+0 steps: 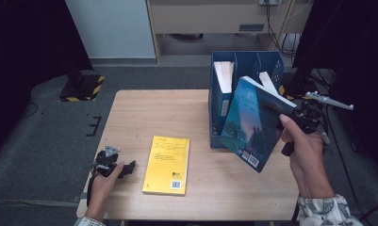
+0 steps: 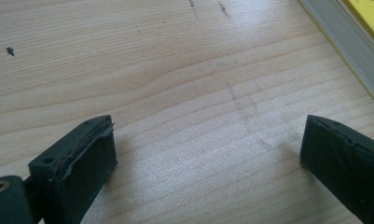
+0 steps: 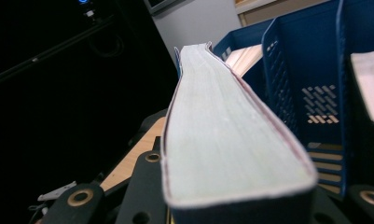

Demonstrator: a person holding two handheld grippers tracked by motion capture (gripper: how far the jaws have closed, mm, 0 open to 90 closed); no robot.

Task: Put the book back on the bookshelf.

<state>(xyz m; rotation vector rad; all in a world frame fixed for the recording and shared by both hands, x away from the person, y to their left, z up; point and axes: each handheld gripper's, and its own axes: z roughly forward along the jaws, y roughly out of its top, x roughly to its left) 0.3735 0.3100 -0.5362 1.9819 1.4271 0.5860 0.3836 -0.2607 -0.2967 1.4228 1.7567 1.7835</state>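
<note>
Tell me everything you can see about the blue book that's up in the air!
The blue book is a paperback with a dark blue-green cover showing shadowy trees, plus a white barcode near its lower corner. Its pale page edges look thick and slightly curved. It hangs tilted above the wooden table, just in front of the blue file holder. The right gripper is shut on its edge, and nothing else visibly touches it.
</note>
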